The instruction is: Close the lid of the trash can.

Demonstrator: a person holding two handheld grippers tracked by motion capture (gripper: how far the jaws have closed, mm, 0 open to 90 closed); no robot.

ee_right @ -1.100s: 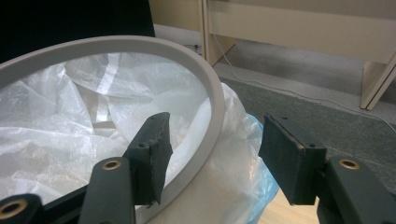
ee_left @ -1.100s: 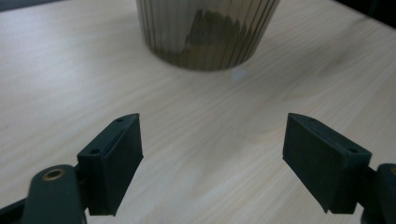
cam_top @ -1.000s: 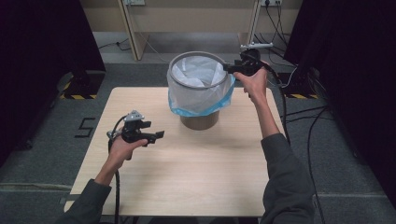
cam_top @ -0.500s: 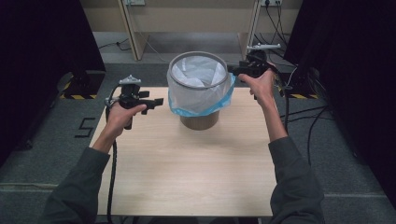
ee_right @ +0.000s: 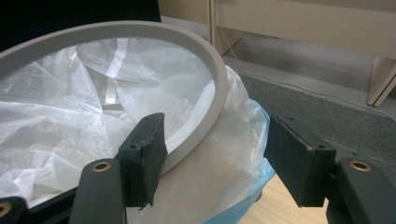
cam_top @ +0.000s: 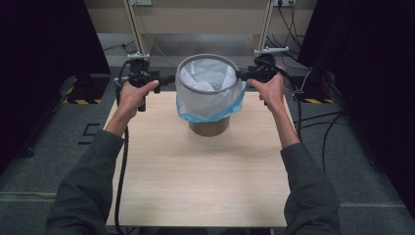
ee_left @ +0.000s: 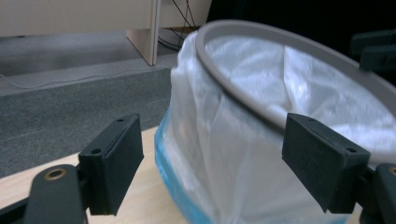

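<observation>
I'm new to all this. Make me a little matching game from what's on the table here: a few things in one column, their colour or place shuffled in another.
Things:
1. bin rim
2. bag liner
3. bag's lower edge
4. left gripper

Colour or place:
a. blue
b. grey
c. beside the bin, jaws open toward its side
d. white, crumpled inside the bin

Pairs: 1-b, 2-d, 3-a, 4-c

lined bin point(cam_top: 208, 95) blocking table's point(cam_top: 205, 181) far middle, near half open, sides free
</observation>
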